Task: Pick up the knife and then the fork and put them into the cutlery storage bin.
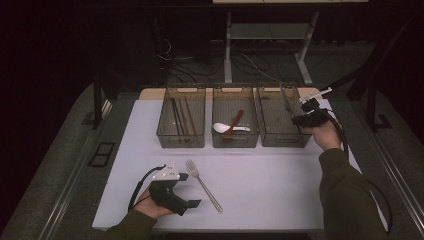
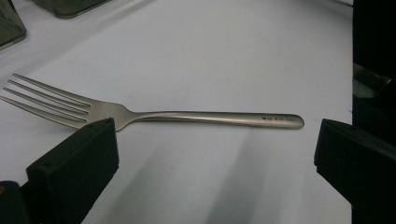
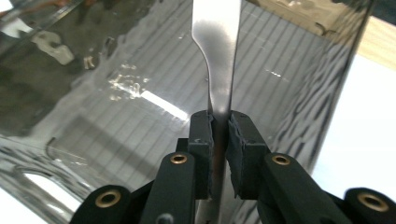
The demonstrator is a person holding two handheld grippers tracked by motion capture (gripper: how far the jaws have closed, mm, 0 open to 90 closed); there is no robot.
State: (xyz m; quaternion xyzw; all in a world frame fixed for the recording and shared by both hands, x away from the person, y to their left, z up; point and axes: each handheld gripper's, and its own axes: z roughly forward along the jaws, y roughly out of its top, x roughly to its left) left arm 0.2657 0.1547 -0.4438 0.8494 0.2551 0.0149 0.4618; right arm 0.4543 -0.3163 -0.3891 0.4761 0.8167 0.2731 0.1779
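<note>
Pinching a steel utensil (image 3: 217, 70) by its handle, right tongs (image 3: 220, 135) are lowering it into the right bin (image 1: 272, 140); next comes letting go. Left tongs (image 2: 210, 154), spread wide, are hovering just short of the fork (image 2: 154, 115) on the table (image 1: 260, 185), needing a closing pinch.

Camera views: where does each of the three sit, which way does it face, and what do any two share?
High view: above the person's side, looking forward and down at the white table, three clear plastic bins and both forearms.
Left gripper view: rides the left gripper, looking past its open jaws at the silver metal fork.
Right gripper view: rides the right gripper, clamped on a flat steel utensil handle over the right-hand bin.
Shared: high and left gripper views both show the fork.
</note>
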